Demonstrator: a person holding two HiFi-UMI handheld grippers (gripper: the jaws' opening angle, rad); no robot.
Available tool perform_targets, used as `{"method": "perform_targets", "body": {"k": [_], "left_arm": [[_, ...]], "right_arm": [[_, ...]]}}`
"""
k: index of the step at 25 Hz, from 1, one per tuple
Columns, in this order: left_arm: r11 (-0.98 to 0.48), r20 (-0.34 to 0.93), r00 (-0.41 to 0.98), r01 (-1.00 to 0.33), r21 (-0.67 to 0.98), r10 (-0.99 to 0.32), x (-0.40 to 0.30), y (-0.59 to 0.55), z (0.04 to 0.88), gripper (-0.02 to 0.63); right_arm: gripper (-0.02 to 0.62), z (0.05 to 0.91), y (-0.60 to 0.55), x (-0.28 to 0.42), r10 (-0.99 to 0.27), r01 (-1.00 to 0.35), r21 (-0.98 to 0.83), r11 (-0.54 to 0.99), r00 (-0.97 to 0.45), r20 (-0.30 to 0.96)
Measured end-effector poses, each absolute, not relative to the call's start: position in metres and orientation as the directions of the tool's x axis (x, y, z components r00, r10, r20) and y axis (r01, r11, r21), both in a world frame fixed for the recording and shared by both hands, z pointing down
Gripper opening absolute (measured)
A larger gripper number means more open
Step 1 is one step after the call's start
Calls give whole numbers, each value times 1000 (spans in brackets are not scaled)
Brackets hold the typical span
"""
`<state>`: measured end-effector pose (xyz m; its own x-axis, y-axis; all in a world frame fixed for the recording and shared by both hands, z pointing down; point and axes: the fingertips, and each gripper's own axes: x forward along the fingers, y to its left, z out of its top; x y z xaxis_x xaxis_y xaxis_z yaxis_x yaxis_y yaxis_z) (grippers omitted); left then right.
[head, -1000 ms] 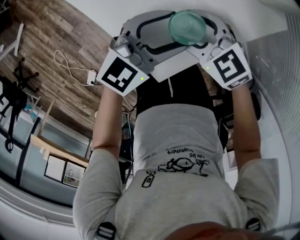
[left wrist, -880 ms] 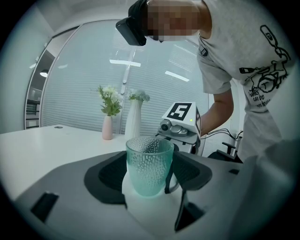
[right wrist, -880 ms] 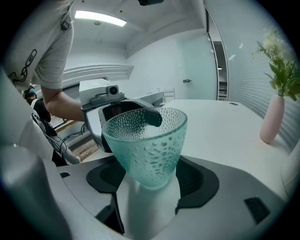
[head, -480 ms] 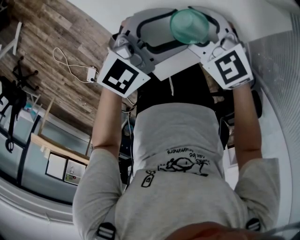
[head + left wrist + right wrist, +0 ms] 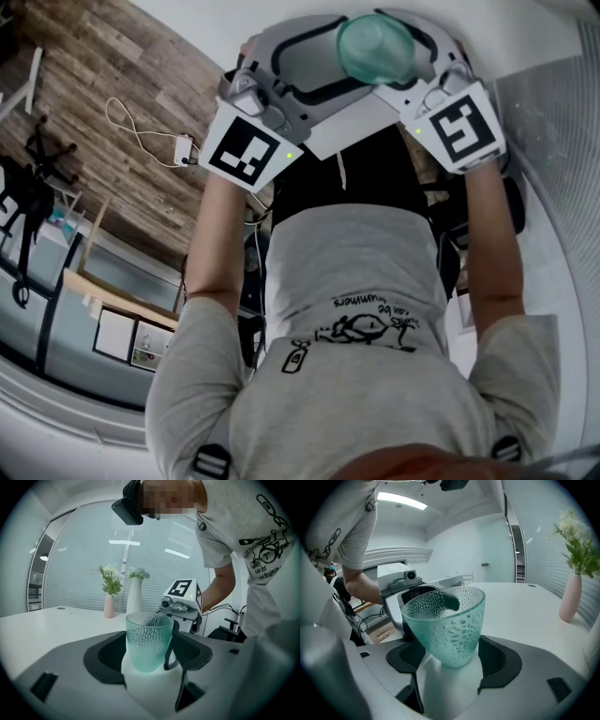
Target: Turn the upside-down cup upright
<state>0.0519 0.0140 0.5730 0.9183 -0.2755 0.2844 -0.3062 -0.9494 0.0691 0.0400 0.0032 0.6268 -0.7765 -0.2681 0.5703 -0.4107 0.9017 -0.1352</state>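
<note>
The see-through green bumpy glass cup [image 5: 149,639] sits mouth up, over the white worktop [image 5: 56,620], near the edge by the person. The left gripper [image 5: 157,679] fingers pinch it low down by its handle. The right gripper [image 5: 450,677] fingers are pressed together under its bottom.

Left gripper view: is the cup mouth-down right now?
No, the cup stands with its open rim on top and its narrower base at the bottom.

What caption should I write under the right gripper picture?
Bumpy green cup, mouth up and tilted, at the tip of the right gripper.
</note>
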Motion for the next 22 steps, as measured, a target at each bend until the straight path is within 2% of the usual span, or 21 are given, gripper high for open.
{"method": "perform_targets", "body": {"k": [9, 22], "left_arm": [[-927, 291, 907, -353, 127, -305, 43, 26, 577, 322], [-890, 276, 893, -414, 190, -356, 34, 41, 548, 322]], "right_arm": [[351, 623, 12, 52, -275, -429, -149, 891, -772, 573], [350, 575, 32, 70, -330, -479, -165, 862, -778, 535]]}}
